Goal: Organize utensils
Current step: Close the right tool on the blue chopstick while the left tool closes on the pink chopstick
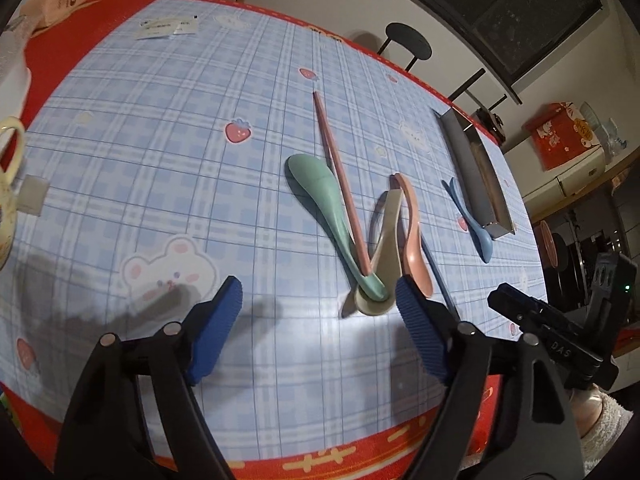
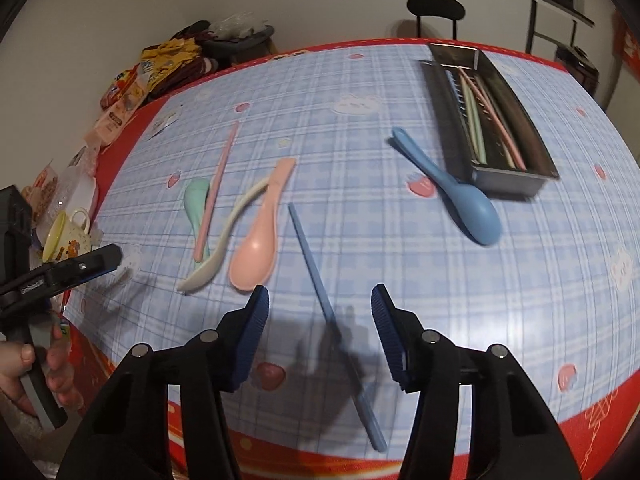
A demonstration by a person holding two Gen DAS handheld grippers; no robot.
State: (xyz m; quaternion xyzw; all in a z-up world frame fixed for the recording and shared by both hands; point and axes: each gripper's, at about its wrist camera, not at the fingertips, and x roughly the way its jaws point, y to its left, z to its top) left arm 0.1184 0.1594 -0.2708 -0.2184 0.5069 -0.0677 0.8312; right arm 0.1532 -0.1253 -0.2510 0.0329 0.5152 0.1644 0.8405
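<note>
My left gripper (image 1: pixel 318 300) is open and empty above the near table edge, its right pad close to a pile of a green spoon (image 1: pixel 332 208), a cream spoon (image 1: pixel 384 264), a pink spoon (image 1: pixel 414 236) and a pink chopstick (image 1: pixel 340 184). My right gripper (image 2: pixel 320 304) is open and empty, its pads astride a blue chopstick (image 2: pixel 320 288) lying on the table. The pile also shows in the right wrist view, with the pink spoon (image 2: pixel 260 240) nearest. A blue spoon (image 2: pixel 452 188) lies beside a metal tray (image 2: pixel 536 176) holding several chopsticks (image 2: pixel 486 120).
The blue plaid tablecloth (image 1: pixel 160 160) has a red border. A yellow mug (image 2: pixel 66 236) and snack packets (image 2: pixel 120 112) stand at the table's left. A black stool (image 2: pixel 436 8) stands beyond the far edge. The left gripper (image 2: pixel 72 268) shows at left in the right wrist view.
</note>
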